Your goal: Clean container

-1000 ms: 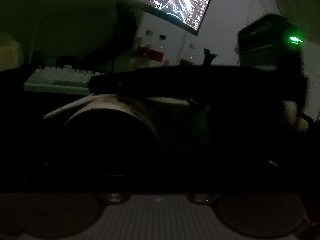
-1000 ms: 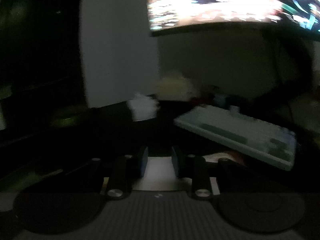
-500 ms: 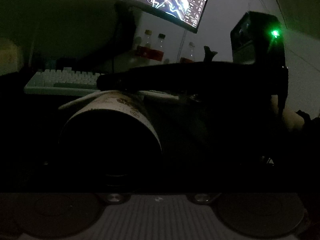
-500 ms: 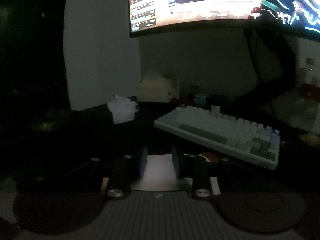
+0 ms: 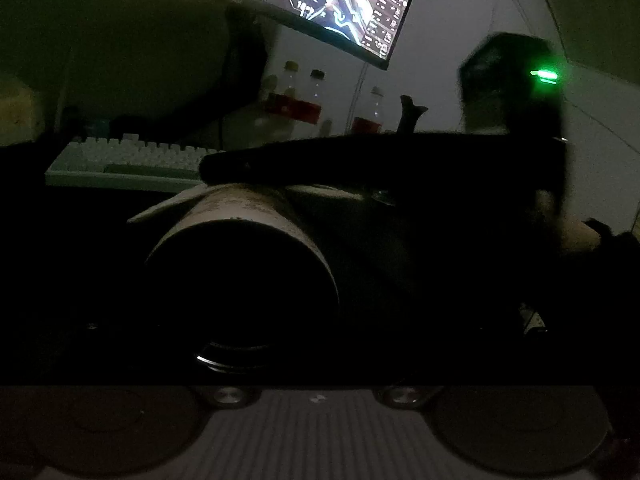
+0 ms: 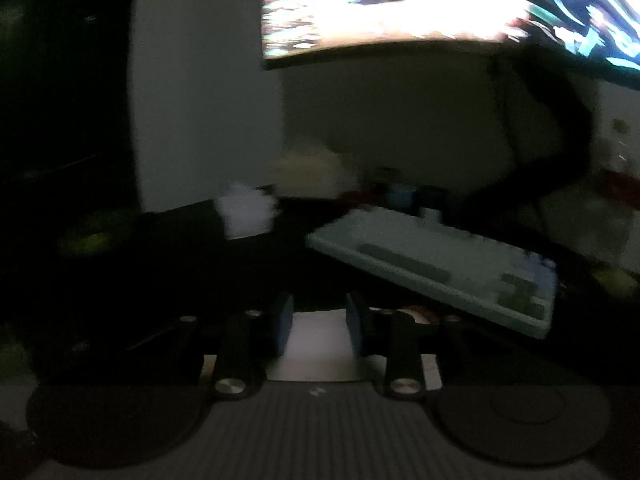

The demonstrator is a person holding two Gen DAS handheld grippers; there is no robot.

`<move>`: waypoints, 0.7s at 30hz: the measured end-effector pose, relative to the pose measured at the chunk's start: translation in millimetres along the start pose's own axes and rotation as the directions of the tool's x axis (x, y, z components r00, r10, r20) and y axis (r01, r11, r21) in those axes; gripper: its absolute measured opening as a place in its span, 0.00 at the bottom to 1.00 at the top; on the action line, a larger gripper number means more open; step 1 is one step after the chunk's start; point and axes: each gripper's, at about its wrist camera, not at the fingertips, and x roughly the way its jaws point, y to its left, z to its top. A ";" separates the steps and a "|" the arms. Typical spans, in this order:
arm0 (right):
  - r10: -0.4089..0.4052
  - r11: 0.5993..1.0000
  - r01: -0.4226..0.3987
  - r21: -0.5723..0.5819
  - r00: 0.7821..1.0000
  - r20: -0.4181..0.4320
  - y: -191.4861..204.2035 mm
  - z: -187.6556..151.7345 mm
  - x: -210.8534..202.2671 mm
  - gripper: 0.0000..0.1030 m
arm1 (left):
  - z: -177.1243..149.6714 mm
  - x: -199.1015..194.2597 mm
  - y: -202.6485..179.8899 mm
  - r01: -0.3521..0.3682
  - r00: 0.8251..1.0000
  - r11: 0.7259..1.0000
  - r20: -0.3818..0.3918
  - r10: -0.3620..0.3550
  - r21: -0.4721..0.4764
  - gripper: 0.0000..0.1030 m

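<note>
A pale paper container (image 5: 240,216) with small printed marks lies on its side close to the left wrist camera, its dark end facing me. It stays fixed in that view, gripped by my left gripper, whose fingers are lost in the dark. My right gripper (image 5: 216,168) reaches in from the right as a long dark shape with a green light, its tip over the container's far end. A white wipe (image 5: 168,208) sticks out there. In the right wrist view my right gripper (image 6: 320,320) has its blue pads (image 6: 284,320) shut on the white wipe (image 6: 318,344).
A pale keyboard (image 6: 440,268) lies on the dark desk beyond the container. A lit monitor (image 5: 340,8) hangs above on a dark stand. Bottles with red liquid (image 5: 316,100) stand at the wall. A crumpled white tissue (image 6: 244,216) sits at the back left.
The right gripper has swung back and forth over the container's far end with the wipe. The container stays fixed in the left wrist view.
</note>
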 end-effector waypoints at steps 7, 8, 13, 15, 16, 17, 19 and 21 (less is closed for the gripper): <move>0.010 0.999 -0.011 0.036 0.999 0.040 -7.0 -7.5 -6.2 0.38 | -1.7 -0.5 0.5 0.003 1.000 1.000 0.011 -0.003 0.005 1.00; -0.027 0.998 0.026 0.050 0.999 0.034 -12.0 -6.3 -2.7 0.41 | -1.6 -0.4 -0.1 0.001 1.000 1.000 0.011 -0.001 0.007 1.00; -0.014 0.999 0.013 0.047 0.999 0.036 -6.8 -4.1 0.8 0.42 | -1.6 0.3 -0.4 -0.008 1.000 1.000 0.007 0.008 0.016 1.00; 0.071 0.997 -0.072 0.027 0.996 0.046 0.5 -4.6 -1.0 0.48 | -1.2 0.3 1.1 -0.014 1.000 1.000 0.008 0.013 0.014 1.00; 0.100 0.995 -0.101 0.022 0.994 0.047 1.6 -4.7 -1.4 0.52 | -0.6 0.2 1.5 -0.018 1.000 1.000 0.006 0.018 0.015 1.00; 0.111 0.994 -0.112 0.016 0.993 0.047 0.4 -4.6 0.0 0.54 | 0.5 -0.1 1.3 -0.027 1.000 0.999 0.000 0.027 0.017 1.00; 0.061 0.998 -0.062 0.022 0.997 0.044 -7.6 -4.0 5.5 0.54 | 3.8 -0.7 -1.0 -0.067 0.998 0.997 -0.010 0.068 0.030 1.00; -0.014 0.999 0.012 0.044 0.999 0.030 -20.5 -2.1 11.6 0.54 | 6.4 -1.2 -0.4 -0.079 0.997 0.996 -0.012 0.080 0.035 1.00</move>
